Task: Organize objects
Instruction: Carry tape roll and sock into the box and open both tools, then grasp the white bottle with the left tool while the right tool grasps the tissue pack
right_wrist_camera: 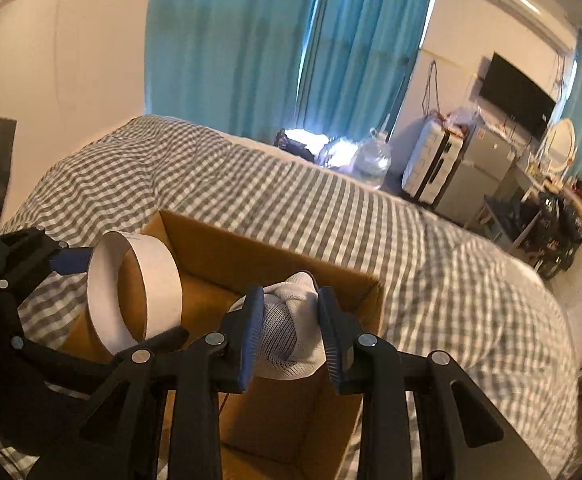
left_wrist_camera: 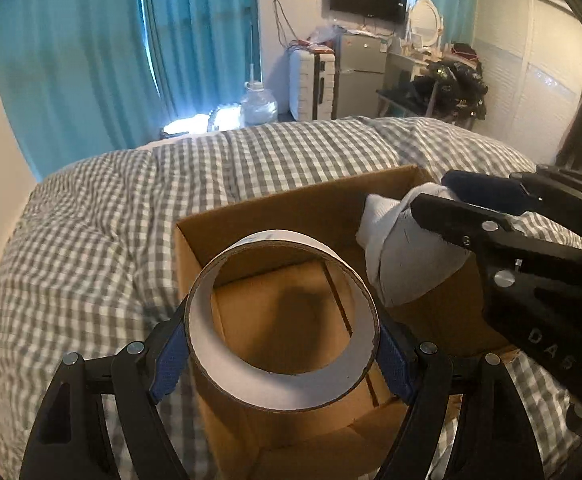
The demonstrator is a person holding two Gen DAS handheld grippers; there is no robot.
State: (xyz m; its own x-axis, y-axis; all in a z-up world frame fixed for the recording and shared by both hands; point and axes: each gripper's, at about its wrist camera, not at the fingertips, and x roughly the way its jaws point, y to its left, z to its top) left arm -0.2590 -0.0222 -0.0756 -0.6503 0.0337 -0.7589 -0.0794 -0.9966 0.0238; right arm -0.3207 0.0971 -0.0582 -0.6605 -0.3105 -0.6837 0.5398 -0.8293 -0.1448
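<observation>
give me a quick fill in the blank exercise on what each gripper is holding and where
1. The left gripper holds a roll of ____ between its fingers.
2. The right gripper is shut on a rolled white ____.
3. Both items hang above an open cardboard ____.
4. The box sits on a bed with a gray and white ____ cover.

Missing words: tape; sock; box; checked

Only readable lettering: "DAS", pale capitals on the black body of the right gripper [left_wrist_camera: 447, 208], seen from the left wrist. Faint dark marks on the outer white face of the tape roll [left_wrist_camera: 281, 322], top edge, too blurred to read.
</observation>
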